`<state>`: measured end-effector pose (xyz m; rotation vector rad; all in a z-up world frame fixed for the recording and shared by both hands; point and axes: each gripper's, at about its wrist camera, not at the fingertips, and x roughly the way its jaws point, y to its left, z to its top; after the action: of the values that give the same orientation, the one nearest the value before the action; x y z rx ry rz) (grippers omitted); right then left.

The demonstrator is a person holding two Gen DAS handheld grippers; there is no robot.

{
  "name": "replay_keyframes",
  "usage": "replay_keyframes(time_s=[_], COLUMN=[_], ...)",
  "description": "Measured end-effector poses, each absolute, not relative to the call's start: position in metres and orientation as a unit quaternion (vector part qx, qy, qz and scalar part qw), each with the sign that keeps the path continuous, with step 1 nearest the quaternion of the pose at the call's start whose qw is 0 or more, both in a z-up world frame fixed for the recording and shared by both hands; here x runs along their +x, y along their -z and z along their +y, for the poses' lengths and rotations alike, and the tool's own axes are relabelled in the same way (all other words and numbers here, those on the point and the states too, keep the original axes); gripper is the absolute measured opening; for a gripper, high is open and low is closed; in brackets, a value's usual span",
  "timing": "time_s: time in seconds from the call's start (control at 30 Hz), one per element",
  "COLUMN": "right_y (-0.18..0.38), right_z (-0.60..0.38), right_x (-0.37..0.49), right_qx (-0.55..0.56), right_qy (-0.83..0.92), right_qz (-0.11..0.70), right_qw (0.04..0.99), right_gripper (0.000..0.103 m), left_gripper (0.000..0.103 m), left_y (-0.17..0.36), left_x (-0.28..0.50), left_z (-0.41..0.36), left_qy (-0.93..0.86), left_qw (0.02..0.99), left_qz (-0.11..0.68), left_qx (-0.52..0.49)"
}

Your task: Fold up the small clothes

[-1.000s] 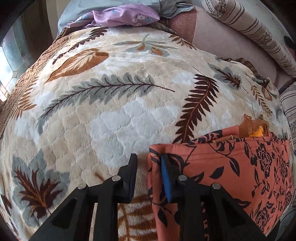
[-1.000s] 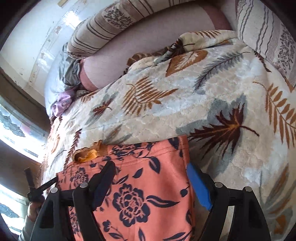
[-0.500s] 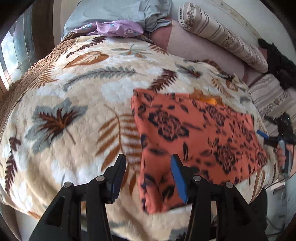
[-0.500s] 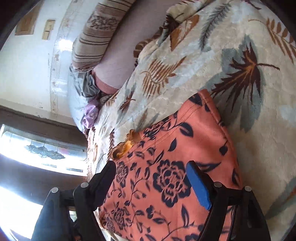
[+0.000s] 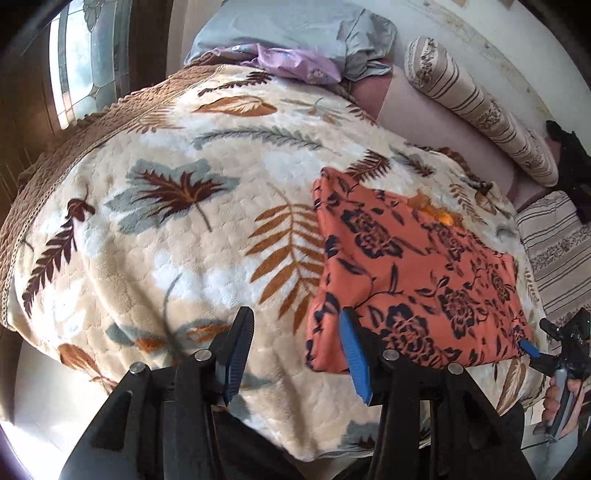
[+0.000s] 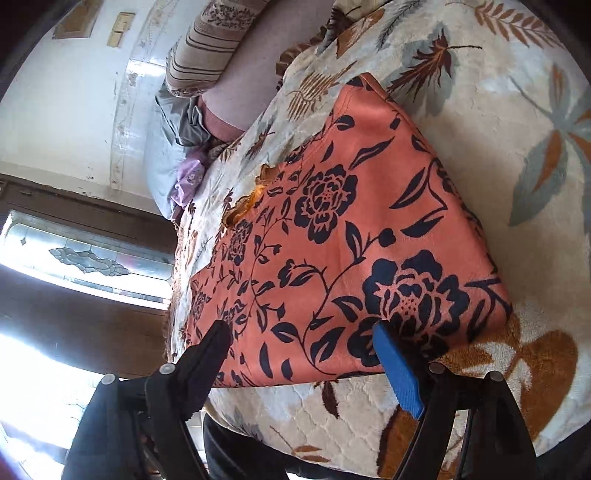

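Note:
A folded orange garment (image 5: 413, 273) with dark blue flowers lies flat on the leaf-print blanket (image 5: 166, 221), near the bed's front edge. A small yellow-orange frill (image 5: 439, 214) shows at its far edge. My left gripper (image 5: 295, 332) hovers open above the garment's near left corner, its pads touching nothing. In the right wrist view the garment (image 6: 351, 240) fills the middle, and my right gripper (image 6: 303, 332) stands wide open over its near edge without gripping it. The right gripper (image 5: 546, 343) also shows in the left wrist view, held by a hand (image 5: 561, 398).
A purple cloth (image 5: 295, 62) and a grey-blue cloth (image 5: 314, 29) lie heaped at the blanket's far end. A striped bolster (image 5: 480, 107) runs along the wall side. A window (image 5: 85, 62) is at the left. The blanket (image 6: 517, 147) drops off the bed edge close to both grippers.
My left gripper has drawn back and up from the garment's corner and its jaws stand wider. My right gripper has also backed toward the bed's near edge and rolled. The garment stays flat.

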<state>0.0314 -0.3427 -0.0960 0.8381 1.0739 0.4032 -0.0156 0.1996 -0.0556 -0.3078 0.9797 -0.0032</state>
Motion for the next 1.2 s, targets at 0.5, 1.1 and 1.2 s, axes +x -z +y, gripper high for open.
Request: replay_keyframes(time_s=[0.5,1.1,1.2], right_y=[0.088,0.147,0.136], right_z=[-0.356,-0.404,-0.411], right_x=[0.077,0.214,0.208], right_qx=[0.404,0.457,0.475], right_qy=[-0.183,-0.125,-0.12], right_qz=[0.478,0.496,0.472], right_qw=[0.758,0.727,0.733], right_gripper=[0.083,0.085,0.085], left_gripper=[0.07,0.081,0.081], left_y=[0.079,0.121,0.113], left_x=[0.026,0.054,0.048], left_z=[0.159,0.163,0.165], left_qy=[-0.089,-0.096,-0.105], left_qw=[0.87,0.84,0.845], left_qz=[0.483,0.532,0.517], left_qx=[-0.046,-0.051,-0.085])
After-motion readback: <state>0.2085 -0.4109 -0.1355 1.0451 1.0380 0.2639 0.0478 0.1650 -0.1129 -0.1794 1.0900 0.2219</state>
